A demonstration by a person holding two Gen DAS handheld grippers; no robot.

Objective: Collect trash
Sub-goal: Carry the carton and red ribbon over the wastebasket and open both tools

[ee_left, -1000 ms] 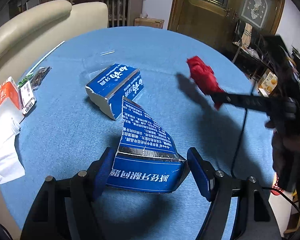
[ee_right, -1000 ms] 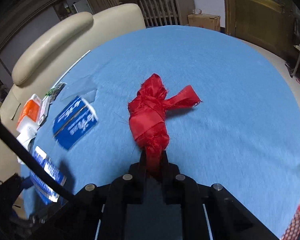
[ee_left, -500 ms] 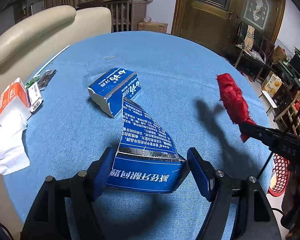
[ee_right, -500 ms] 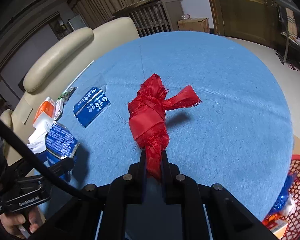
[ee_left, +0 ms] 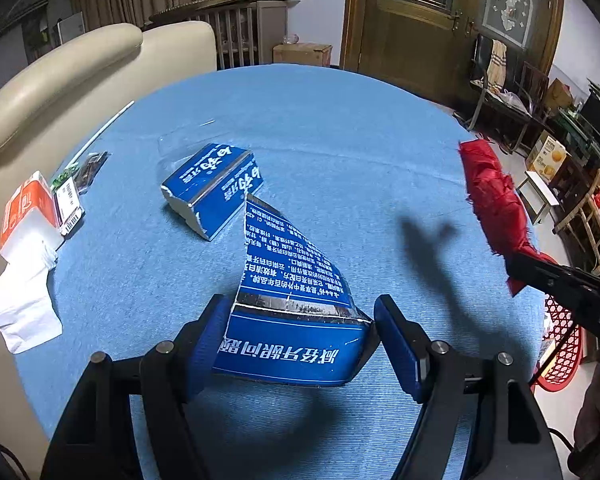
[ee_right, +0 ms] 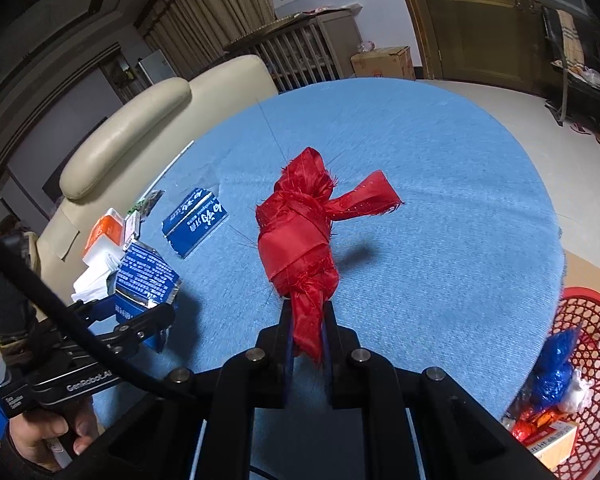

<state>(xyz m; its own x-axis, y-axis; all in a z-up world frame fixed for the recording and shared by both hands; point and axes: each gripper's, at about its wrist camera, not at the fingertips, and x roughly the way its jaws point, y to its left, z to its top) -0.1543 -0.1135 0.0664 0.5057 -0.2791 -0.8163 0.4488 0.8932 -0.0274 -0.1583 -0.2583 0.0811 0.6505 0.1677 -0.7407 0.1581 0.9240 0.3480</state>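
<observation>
Left wrist view: the left claw [ee_left: 300, 340] clamps a torn blue carton piece [ee_left: 292, 320] by its folded bottom edge, held just above the blue desk [ee_left: 340, 140]. The card looks light and thin, creased already, likely to buckle if squeezed harder; the stiff fold between the pads seems the soundest place to hold it. A second blue carton [ee_left: 214, 188] lies flat on the desk beyond, crushed at one end, best taken across its narrow sides. At the desk's left edge sit an orange-and-white tissue pack [ee_left: 26, 216], loose white tissue [ee_left: 24, 308] and a small wrapper [ee_left: 88, 166], all soft and light. To the right, a red cloth bundle [ee_left: 494, 200] hangs in the air off the desk's edge, pinched by the dark right claw.

Right wrist view: the right claw [ee_right: 306, 320] is drawn tight on the tail of the red cloth bundle [ee_right: 300, 232], which stands up from the pads above the desk [ee_right: 440, 200]. It is knotted, fraying fabric, soft and light, and the knot probably keeps it from slipping through. At lower right, beside the desk, a red mesh basket [ee_right: 580, 320] already holds a blue foil bag [ee_right: 552, 372], something white, and orange-and-red packets. A bare hand [ee_right: 40, 436] grips the left claw's handle at lower left.
</observation>
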